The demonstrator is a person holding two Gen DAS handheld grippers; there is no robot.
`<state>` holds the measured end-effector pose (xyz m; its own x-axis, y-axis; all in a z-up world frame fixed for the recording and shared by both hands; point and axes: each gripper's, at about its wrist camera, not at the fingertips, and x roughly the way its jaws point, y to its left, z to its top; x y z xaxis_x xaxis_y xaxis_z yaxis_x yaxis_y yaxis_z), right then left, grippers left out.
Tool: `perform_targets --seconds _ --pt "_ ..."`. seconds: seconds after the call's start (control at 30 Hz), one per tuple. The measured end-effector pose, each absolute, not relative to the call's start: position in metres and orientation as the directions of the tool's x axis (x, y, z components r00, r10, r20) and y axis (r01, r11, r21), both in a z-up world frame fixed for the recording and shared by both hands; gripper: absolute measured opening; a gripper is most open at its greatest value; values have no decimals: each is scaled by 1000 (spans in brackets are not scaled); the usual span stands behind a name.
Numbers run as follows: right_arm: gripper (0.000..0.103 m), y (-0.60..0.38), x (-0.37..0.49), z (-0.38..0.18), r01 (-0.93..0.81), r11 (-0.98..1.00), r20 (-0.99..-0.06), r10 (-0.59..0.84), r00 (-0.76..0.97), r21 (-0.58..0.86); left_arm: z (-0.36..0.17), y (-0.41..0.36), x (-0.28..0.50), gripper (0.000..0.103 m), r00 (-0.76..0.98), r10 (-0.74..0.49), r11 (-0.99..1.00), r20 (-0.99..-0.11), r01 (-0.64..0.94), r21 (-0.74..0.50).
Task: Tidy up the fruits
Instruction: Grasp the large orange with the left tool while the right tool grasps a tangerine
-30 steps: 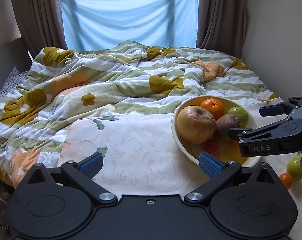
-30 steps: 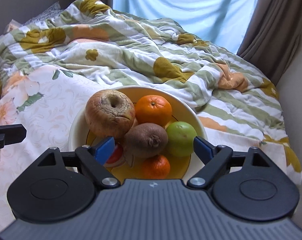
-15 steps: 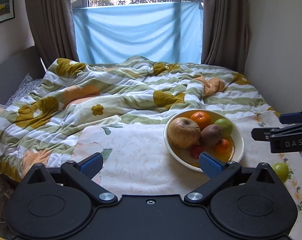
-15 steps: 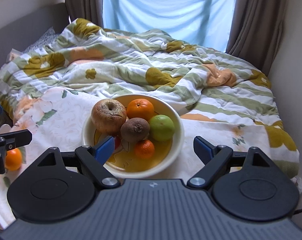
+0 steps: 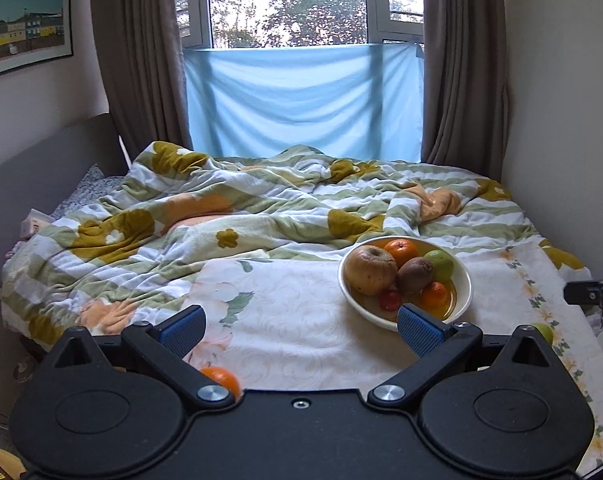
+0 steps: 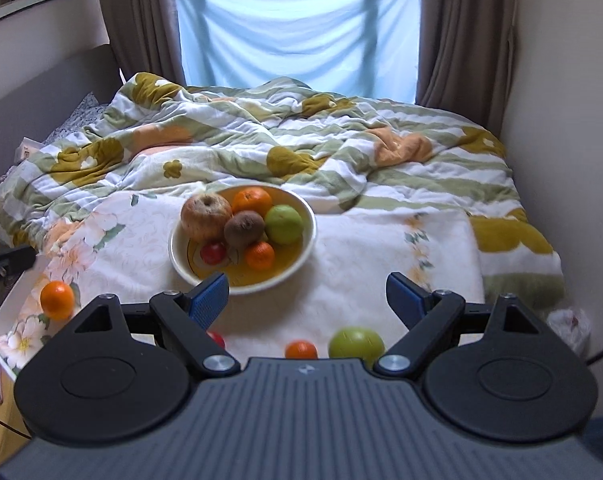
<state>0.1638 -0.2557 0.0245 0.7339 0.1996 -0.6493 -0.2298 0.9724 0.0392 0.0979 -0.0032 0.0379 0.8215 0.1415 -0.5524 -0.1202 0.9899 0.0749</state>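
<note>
Upright, stem dimple skyward: wrinkled apple (image 6: 206,217) in bowl (image 6: 308,236).

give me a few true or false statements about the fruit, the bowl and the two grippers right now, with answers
1. The bowl sits on the floral sheet, with six fruits in it. True.
2. The right gripper is shut on the green fruit. False: its jaws are open and empty; that fruit lies loose on the sheet below them.
3. An orange lies outside the bowl near the sheet's left edge. True.
4. All the fruit is in the bowl. False: at least four pieces lie on the sheet in front of it.
5. The left gripper holds the wrinkled apple. False: its jaws are open and empty; the apple is in the bowl.
</note>
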Motion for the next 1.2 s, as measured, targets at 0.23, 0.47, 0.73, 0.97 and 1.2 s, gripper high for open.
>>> perform_targets --seconds 0.23,0.47,0.73,0.97,1.2 --pt "101 -266 136 3 -210 977 -678 184 711 45 20 11 83 103 793 169 985 -586 -147 86" --pt "101 -260 127 -25 -172 983 -715 167 679 66 -10 39 89 103 747 193 980 -636 -183 81" --pt "100 -250 140 -68 -49 993 -753 111 649 104 -53 77 117 103 696 225 970 -682 -228 87" --pt "97 -237 154 -97 31 993 -779 70 624 114 -76 101 140 94 666 194 974 -720 -220 59" --pt "94 -225 164 -110 40 995 -795 52 604 96 -88 111 155 81 638 128 982 -759 -190 6"
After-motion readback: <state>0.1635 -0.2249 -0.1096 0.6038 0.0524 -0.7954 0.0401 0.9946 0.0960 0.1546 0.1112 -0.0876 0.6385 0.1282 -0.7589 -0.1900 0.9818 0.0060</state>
